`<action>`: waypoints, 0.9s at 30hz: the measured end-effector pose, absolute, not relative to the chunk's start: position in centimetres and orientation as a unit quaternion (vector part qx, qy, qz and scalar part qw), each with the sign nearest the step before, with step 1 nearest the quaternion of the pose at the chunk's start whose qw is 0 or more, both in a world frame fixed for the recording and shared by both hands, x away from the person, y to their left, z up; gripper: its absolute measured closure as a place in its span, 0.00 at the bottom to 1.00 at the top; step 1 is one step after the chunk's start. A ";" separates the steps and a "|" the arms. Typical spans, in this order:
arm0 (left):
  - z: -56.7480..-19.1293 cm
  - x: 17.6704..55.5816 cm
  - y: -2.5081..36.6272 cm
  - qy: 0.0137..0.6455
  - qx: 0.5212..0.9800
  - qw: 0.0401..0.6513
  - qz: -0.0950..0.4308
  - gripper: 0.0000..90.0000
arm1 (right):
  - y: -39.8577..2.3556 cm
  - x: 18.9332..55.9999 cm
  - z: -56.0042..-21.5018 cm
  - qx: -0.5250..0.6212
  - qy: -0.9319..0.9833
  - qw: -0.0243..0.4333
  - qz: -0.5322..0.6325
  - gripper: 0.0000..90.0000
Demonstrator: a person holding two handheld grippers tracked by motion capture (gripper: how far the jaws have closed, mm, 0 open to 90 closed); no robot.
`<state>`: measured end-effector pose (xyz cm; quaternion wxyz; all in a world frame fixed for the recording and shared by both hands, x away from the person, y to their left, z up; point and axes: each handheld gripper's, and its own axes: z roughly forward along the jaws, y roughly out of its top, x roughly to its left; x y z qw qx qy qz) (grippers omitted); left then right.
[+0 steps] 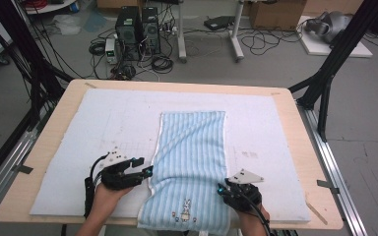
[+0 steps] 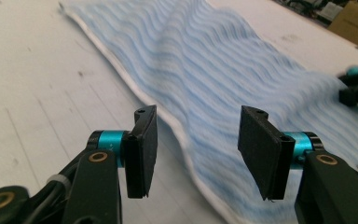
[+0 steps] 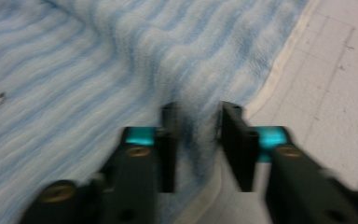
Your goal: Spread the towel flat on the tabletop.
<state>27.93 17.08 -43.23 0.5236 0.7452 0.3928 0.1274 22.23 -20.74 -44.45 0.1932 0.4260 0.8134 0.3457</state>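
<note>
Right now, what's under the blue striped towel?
The blue striped towel lies on the pale blue foam mat covering the wooden table. Anything else beneath it is covered by cloth and cannot be seen.

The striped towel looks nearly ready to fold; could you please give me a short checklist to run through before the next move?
1. Left gripper open over the towel's white edge: ok, jaws stand apart, nothing pinched.
2. Right gripper gripping the right edge: cannot tell; a raised fold of cloth sits between its narrow jaws, picture blurred.
3. Striped towel flat: not ok, diagonal wrinkles across its upper half.
4. Towel fully on the blue mat: not ok, its near end hangs past the mat's front edge.
5. Both grippers level with each other: ok, roughly.
</note>
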 end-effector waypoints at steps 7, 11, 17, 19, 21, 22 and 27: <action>-41.4 31.2 16.7 0.391 0.745 0.518 0.151 0.49 | -22.2 20.4 -44.3 0.408 0.824 0.208 0.333 0.95; -40.9 33.4 15.8 0.390 0.739 0.525 0.163 0.49 | -23.0 19.7 -44.1 0.403 0.820 0.214 0.345 0.75; -40.5 37.6 13.9 0.385 0.749 0.508 0.178 0.49 | -24.5 20.2 -43.0 0.423 0.775 0.221 0.415 0.48; -40.6 39.0 13.2 0.387 0.755 0.496 0.184 0.49 | -24.9 20.5 -42.8 0.431 0.766 0.220 0.425 0.45; -40.9 40.4 12.6 0.394 0.761 0.485 0.177 0.49 | -25.2 20.9 -42.8 0.433 0.762 0.223 0.427 0.43; -41.1 41.1 12.3 0.396 0.763 0.480 0.177 0.49 | -25.4 21.0 -42.8 0.436 0.759 0.222 0.429 0.42; -42.4 44.9 11.0 0.420 0.772 0.447 0.168 0.48 | -26.1 21.7 -42.8 0.444 0.751 0.220 0.436 0.38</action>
